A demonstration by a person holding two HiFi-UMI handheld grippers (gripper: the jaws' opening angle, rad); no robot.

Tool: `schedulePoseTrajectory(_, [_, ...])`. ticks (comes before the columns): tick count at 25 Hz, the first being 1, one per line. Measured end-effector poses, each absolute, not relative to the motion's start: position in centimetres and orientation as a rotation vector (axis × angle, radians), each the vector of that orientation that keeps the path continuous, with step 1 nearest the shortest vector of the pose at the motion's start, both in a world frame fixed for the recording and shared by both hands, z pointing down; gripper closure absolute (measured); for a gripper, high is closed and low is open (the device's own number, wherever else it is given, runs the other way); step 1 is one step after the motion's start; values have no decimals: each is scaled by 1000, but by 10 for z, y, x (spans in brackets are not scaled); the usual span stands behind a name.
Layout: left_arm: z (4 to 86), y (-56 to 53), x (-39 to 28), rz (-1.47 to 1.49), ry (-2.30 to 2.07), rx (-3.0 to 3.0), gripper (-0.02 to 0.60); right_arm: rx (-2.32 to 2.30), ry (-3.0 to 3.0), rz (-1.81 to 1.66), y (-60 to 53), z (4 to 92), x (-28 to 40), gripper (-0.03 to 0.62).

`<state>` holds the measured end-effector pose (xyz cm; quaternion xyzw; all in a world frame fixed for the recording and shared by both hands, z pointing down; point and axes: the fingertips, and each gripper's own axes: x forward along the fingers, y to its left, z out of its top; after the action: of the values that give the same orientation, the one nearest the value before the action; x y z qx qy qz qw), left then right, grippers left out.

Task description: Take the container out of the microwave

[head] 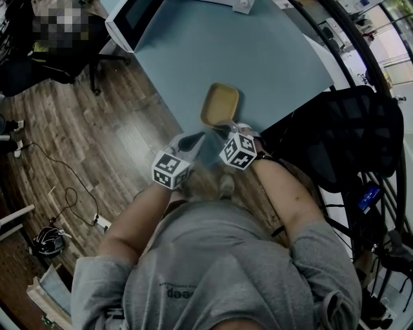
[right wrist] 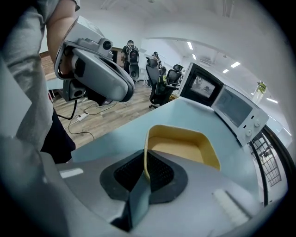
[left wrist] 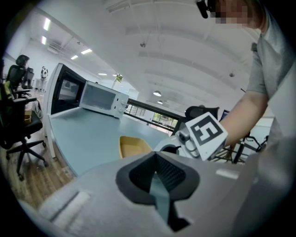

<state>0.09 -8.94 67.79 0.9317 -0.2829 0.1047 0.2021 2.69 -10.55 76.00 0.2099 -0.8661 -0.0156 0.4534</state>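
Note:
A shallow yellow container point(head: 220, 103) rests on the blue-grey table point(head: 258, 58), close to its near edge. My right gripper point(head: 227, 124) is shut on the container's near rim; in the right gripper view the thin yellow wall point(right wrist: 146, 157) runs between the dark pads of the right gripper point(right wrist: 145, 173). My left gripper point(head: 197, 137) hovers just left of it at the table edge. In the left gripper view the left gripper point(left wrist: 156, 173) is shut with nothing in it, and the container point(left wrist: 132, 146) lies beyond. The white microwave point(head: 132, 19) stands at the table's far left, door open.
A black mesh office chair point(head: 352, 135) stands right of the table. Wooden floor with cables and a power strip point(head: 100, 221) lies to the left. More office chairs point(right wrist: 159, 81) stand beyond the table. The person's body fills the lower head view.

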Motion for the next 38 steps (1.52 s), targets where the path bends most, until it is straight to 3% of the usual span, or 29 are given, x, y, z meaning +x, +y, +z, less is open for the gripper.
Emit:
schedulePoseTrajectory(6, [678, -90, 0, 295, -795, 2600, 566, 520, -2135, -22, -106, 765, 29, 569])
schedulePoseTrajectory(11, [674, -88, 0, 290, -795, 2602, 566, 506, -2149, 5, -101, 762, 27, 463])
schedulePoseTrajectory(20, [653, -91, -3, 260, -805, 2620, 566, 624, -2254, 96, -111, 718, 30, 459])
schedulePoseTrajectory(38, [541, -103, -6, 142, -884, 2703, 566, 980, -2481, 418, -123, 598, 102, 586])
